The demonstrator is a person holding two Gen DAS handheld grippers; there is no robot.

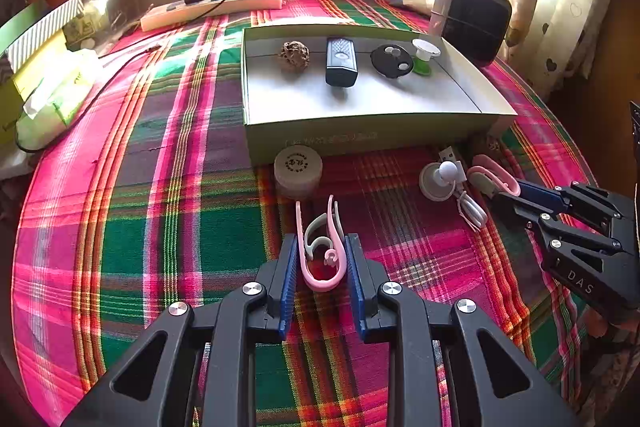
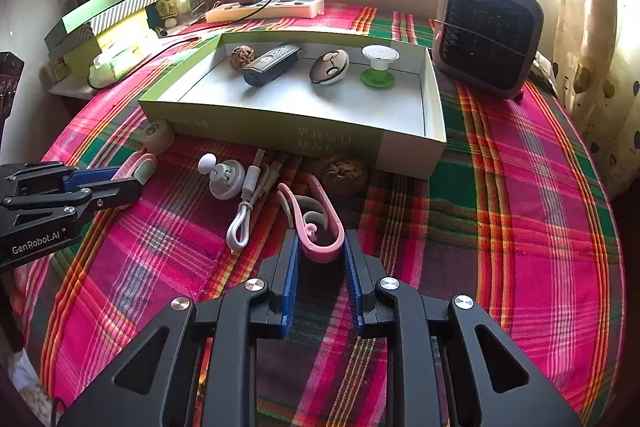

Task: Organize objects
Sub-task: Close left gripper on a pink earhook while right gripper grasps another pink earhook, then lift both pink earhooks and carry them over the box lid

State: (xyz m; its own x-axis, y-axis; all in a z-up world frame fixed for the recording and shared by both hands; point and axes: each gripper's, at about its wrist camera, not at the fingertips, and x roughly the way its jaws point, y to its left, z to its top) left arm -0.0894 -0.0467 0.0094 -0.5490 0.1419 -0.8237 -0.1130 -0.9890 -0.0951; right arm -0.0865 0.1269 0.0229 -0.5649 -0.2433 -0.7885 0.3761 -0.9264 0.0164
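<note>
The left tool (image 1: 321, 259) is pinching a pink clip (image 1: 320, 247) between its blue pads (image 1: 289, 267), gripping it by the rounded closed end while the two prongs are pointing forward toward the box (image 1: 368, 131). The right tool (image 2: 320, 255) is doing the same with a second pink clip (image 2: 318, 227), again holding only the curved end. Whether either clip is lifting clear of the bench (image 1: 160, 187) I cannot tell.

Both grips are looking shallow: the pads are squeezing a springy loop, so a clip could be flexing, twisting, or popping out forward as it is carried. From the left view the right tool (image 1: 508, 201) is sitting close to a white cable (image 1: 472, 207) and a small white knobbed gadget (image 1: 440, 179); any swing could be catching the cable loop and dragging it along.

Just beyond the left tool a round lidded tub (image 1: 298, 169) is resting against the box's near wall, and a brown walnut-like ball (image 2: 342, 173) is lying against that wall ahead of the right tool. Both are standing in the path toward the box, so a low approach risks knocking them or striking the cardboard rim.

Inside the box a brown ball (image 1: 294, 55), a dark remote (image 1: 341, 62), a dark round disc (image 1: 391, 61) and a green-and-white spool (image 1: 423, 57) are lining the far side; a dropped clip could be toppling the spool. With the two tools working near each other, they could also be colliding.
</note>
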